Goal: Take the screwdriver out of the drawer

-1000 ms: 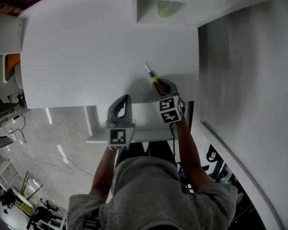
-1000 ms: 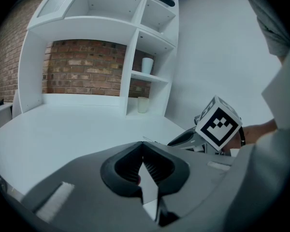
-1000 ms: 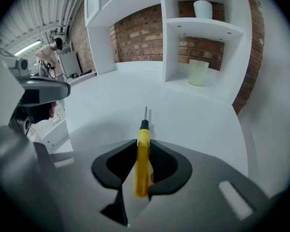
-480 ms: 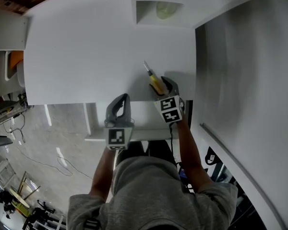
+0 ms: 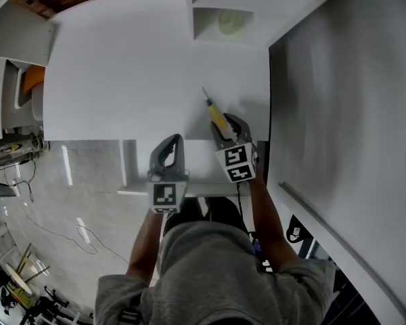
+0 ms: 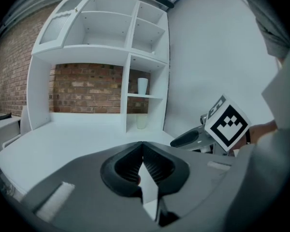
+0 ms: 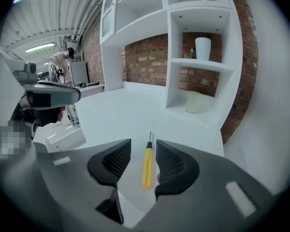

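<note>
Screwdriver (image 7: 147, 167) handle is showing as smooth yellow plastic, slightly glossy; its thin shaft is looking like bare metal. Desk top (image 5: 135, 80) is reading as smooth matt white, paint or laminate unclear. Right gripper (image 7: 143, 149) body is looking like matt dark-grey plastic, with pads (image 7: 117, 161) finely ribbed. Brick wall (image 6: 87, 88) is showing rough and unglazed. Floor (image 5: 74, 195) is reflecting light strips, so glossy. Person's sweatshirt (image 5: 216, 273) is looking like soft grey cloth.

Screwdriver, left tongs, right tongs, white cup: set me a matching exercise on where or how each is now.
1. screwdriver
2. left tongs
3. right tongs
4. white cup

A. on the cubby shelf
B. shut, empty
C. lying on the white desk
D. apart, gripping nothing

Pairs: 1-C, 2-B, 3-D, 4-A.

Note: the right tongs' jaws have just been closing a little. The screwdriver lies on the desk beyond them, seen between them, unpressed.
</note>
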The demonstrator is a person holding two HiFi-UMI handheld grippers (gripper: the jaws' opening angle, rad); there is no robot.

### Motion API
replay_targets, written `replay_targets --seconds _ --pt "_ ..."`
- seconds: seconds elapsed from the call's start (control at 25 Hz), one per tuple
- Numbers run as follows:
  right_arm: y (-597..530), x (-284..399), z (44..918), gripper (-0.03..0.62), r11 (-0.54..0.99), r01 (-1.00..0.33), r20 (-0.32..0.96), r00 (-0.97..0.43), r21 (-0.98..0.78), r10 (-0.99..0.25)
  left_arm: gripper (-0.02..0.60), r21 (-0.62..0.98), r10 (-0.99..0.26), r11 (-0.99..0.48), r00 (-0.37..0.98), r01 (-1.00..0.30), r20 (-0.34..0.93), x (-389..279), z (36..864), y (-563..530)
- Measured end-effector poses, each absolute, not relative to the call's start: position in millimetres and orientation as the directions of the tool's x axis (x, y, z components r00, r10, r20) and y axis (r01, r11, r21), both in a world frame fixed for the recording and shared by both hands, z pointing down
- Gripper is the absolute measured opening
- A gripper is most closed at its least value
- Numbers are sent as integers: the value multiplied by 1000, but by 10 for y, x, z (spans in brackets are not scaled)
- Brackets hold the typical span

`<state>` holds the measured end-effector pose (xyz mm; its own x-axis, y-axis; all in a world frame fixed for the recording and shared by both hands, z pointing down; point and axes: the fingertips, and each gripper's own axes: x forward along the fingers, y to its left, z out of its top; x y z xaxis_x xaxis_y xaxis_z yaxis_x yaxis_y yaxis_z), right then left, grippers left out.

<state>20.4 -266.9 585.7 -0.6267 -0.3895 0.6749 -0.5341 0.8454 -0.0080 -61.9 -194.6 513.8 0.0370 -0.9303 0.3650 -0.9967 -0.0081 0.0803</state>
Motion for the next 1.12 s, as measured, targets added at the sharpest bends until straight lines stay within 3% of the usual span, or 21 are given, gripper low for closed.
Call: replay_targets --seconds 0.4,1.12 --pt "-2269 330 4990 91 840 -543 526 -718 -15 -455 12 5 -964 31 -29 -1000 265 -508 4501 -1537" --pt "-1330 624 3963 15 851 -522 330 -795 54 -508 12 -26 -988 100 -102 -995 116 -170 3642 -612"
